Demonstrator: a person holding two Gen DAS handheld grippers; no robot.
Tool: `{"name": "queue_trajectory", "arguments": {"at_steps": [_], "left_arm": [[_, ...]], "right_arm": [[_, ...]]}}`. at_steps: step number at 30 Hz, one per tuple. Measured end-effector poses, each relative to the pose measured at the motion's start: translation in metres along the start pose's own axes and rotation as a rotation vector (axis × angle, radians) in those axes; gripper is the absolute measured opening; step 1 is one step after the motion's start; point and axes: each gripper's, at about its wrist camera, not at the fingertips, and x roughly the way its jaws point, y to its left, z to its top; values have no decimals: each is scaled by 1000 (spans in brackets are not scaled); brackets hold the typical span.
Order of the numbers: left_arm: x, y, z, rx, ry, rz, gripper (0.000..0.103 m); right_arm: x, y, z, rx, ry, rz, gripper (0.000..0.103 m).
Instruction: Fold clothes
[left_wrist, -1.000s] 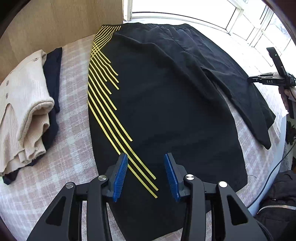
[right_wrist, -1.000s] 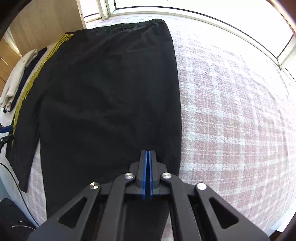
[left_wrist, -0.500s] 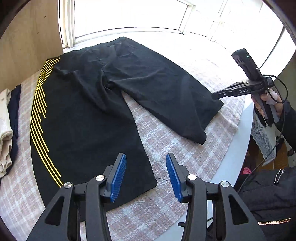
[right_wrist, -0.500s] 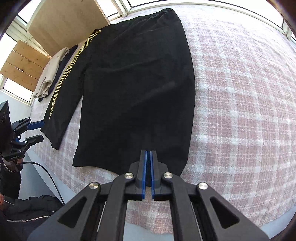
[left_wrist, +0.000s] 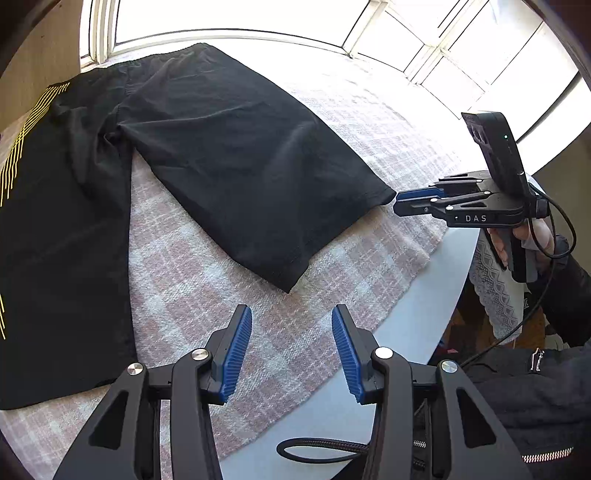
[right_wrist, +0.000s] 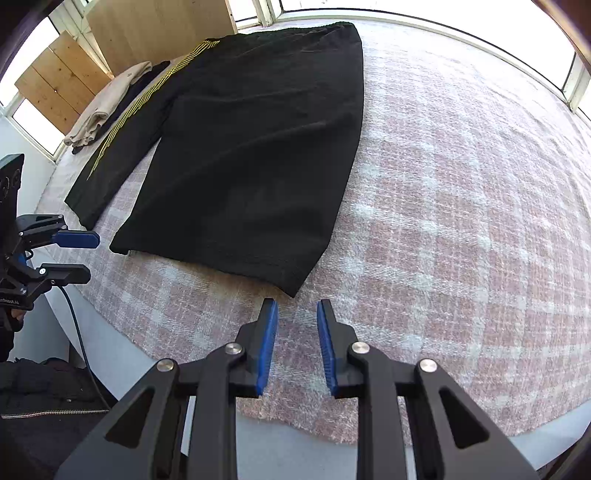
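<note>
Black shorts (left_wrist: 229, 155) with yellow stripes (left_wrist: 14, 162) lie spread flat on a pink plaid cloth (left_wrist: 207, 295), both legs pointing toward me. My left gripper (left_wrist: 291, 325) is open and empty, above the cloth just short of the right leg's hem. My right gripper (right_wrist: 295, 314) is open and empty, just short of the same leg's hem corner (right_wrist: 291, 288). The shorts (right_wrist: 251, 147) fill the middle of the right wrist view. The right gripper (left_wrist: 402, 201) also shows in the left wrist view, and the left gripper (right_wrist: 83, 256) in the right wrist view.
Folded beige and dark garments (right_wrist: 107, 103) lie at the far left of the cloth (right_wrist: 461, 240). The table's pale rim (left_wrist: 424, 314) runs close under both grippers. A cable (left_wrist: 325, 452) and a dark jacket (left_wrist: 535, 406) hang below the edge. Windows stand behind.
The right gripper opened and let go of the shorts' leg hem, pulling back. The left gripper swung right, off the striped leg, toward the table edge.
</note>
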Motion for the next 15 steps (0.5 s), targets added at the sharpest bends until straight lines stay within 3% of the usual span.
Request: {"name": "queue_trajectory", "arguments": {"at_steps": [11, 15], "left_arm": [[13, -6, 11, -73, -49, 166, 42], [9, -7, 10, -49, -30, 191, 33]], "right_arm": [[18, 25, 15, 7, -53, 8, 22], [23, 36, 21, -9, -61, -15, 22]]}}
